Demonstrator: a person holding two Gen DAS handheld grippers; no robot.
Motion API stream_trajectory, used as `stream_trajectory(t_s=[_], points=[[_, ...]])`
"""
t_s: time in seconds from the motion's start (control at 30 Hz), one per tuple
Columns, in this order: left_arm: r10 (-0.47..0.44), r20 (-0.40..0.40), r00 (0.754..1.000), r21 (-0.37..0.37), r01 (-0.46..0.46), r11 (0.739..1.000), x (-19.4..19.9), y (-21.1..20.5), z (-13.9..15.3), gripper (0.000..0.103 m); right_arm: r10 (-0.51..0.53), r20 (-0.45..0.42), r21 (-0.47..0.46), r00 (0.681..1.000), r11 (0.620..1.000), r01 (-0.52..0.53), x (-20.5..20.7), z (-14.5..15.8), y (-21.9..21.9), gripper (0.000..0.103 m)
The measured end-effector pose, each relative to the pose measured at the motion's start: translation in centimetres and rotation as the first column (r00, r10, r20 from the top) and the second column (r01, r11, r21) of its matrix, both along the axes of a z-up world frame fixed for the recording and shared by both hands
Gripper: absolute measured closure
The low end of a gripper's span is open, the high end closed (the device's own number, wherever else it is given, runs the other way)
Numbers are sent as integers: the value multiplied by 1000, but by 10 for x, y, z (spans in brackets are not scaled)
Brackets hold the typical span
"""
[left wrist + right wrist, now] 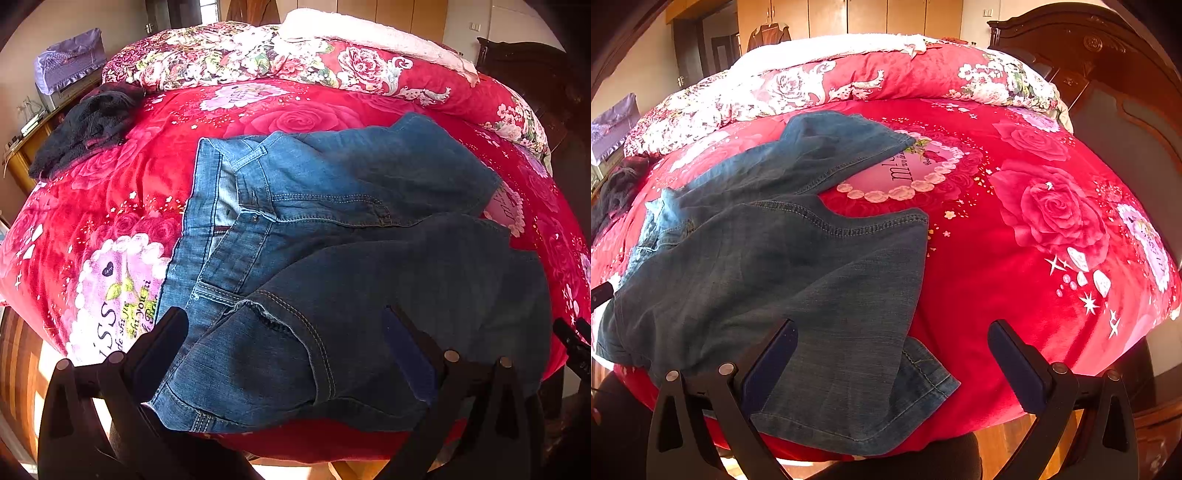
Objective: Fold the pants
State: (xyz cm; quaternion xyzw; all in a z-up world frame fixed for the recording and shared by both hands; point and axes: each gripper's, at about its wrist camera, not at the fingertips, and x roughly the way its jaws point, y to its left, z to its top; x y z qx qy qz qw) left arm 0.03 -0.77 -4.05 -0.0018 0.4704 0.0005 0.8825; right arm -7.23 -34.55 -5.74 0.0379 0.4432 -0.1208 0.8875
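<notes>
I see the blue denim pants [332, 236] lying on the bed, spread over the red rose-print blanket [122, 192] near its front edge. In the left wrist view the waistband with its belt loop and rivet button faces left, and one dark layer of denim is folded over the lower part. In the right wrist view the pants [768, 266] fill the left half, with two stitched leg hems [875, 225] ending near a pearl-edged heart print [905, 166] on the blanket [1034, 258].

My left tool [291, 350] has its fingers wide apart, hovering over the front of the denim; nothing is clamped between them. My right tool [892, 363] is likewise spread wide, its left finger over the leg fabric and its right finger over bare blanket.

Farther back, a folded floral quilt [258, 55] with a white fleecy lining runs across the bed. A dark garment [85, 129] lies at the left edge of the blanket. A dark carved wooden headboard [1108, 74] stands on the right.
</notes>
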Motion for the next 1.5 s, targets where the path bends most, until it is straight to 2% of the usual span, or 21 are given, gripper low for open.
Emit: stream_trajectory(t_s=[0.13, 0.27, 0.37, 0.43, 0.53, 0.63, 0.77, 0.87, 0.93, 1.0, 1.03, 1.1, 1.13, 1.17, 1.2, 1.23, 1.27, 1.33, 1.4, 1.5], points=[[-3, -12, 1000, -9, 2, 1000, 1, 1, 0, 0, -1, -1, 5, 1000, 1000, 1, 0, 0, -1, 0], [1, -54, 999, -40, -4, 999, 6, 6, 3, 0, -39, -18, 70, 999, 997, 40, 3, -3, -19, 0], [3, -129, 992, -98, -16, 995, 11, 16, 5, 0, -105, -32, 146, 994, 983, 108, 4, -7, -45, 0], [-7, -201, 980, -170, -28, 985, 14, 24, 4, 0, -134, -45, 207, 990, 968, 141, 3, -11, -63, 0], [-14, -291, 957, -262, -66, 963, 14, 34, -5, 0, -144, -92, 345, 985, 924, 167, 4, -25, -85, 0], [-2, -349, 937, -278, -102, 955, 17, 35, -21, 0, -133, -126, 474, 983, 862, 178, 5, -43, -92, 0], [27, -418, 908, -271, -153, 950, 29, 34, -38, 0, -134, -175, 553, 975, 806, 211, 8, -63, -95, 1], [37, -438, 898, -306, -188, 933, 33, 37, -41, 0, -145, -139, 605, 980, 771, 200, -1, -61, -103, 2], [37, -442, 896, -302, -188, 935, 34, 37, -43, 0, -155, -132, 634, 979, 746, 203, -7, -63, -110, 2], [37, -460, 887, -292, -190, 937, 36, 36, -49, 0, -154, -126, 646, 980, 737, 199, -12, -66, -115, 4], [39, -471, 881, -290, -197, 936, 37, 36, -51, 0, -147, -124, 646, 981, 739, 192, -12, -68, -115, 9], [46, -487, 872, -285, -209, 935, 39, 34, -56, 0, -110, -118, 618, 987, 770, 160, -10, -67, -109, 21], [52, -495, 867, -276, -214, 937, 39, 31, -57, 0, -80, -118, 605, 990, 784, 136, -9, -66, -106, 34], [62, -499, 864, -266, -221, 938, 39, 28, -58, 0, -38, -126, 585, 991, 804, 106, -5, -66, -100, 57], [68, -500, 863, -261, -226, 939, 39, 26, -57, 6, -2, -135, 558, 991, 826, 77, -3, -65, -94, 71], [73, -500, 863, -252, -226, 941, 39, 23, -56, 16, 42, -145, 522, 989, 852, 41, 2, -63, -86, 95], [78, -501, 862, -239, -225, 945, 40, 21, -55, 23, 66, -139, 494, 988, 869, 12, 4, -58, -81, 94], [76, -500, 863, -232, -217, 948, 39, 19, -47, 53, 100, -121, 449, 988, 893, -36, 3, -47, -75, 95], [71, -505, 860, -242, -220, 945, 45, 20, -36, 66, 93, -77, 402, 993, 914, -55, -3, -26, -80, 95], [68, -497, 865, -270, -229, 935, 42, 24, -23, 71, 1, -3, 369, 1000, 929, 0, -23, 2, -107, 96]])
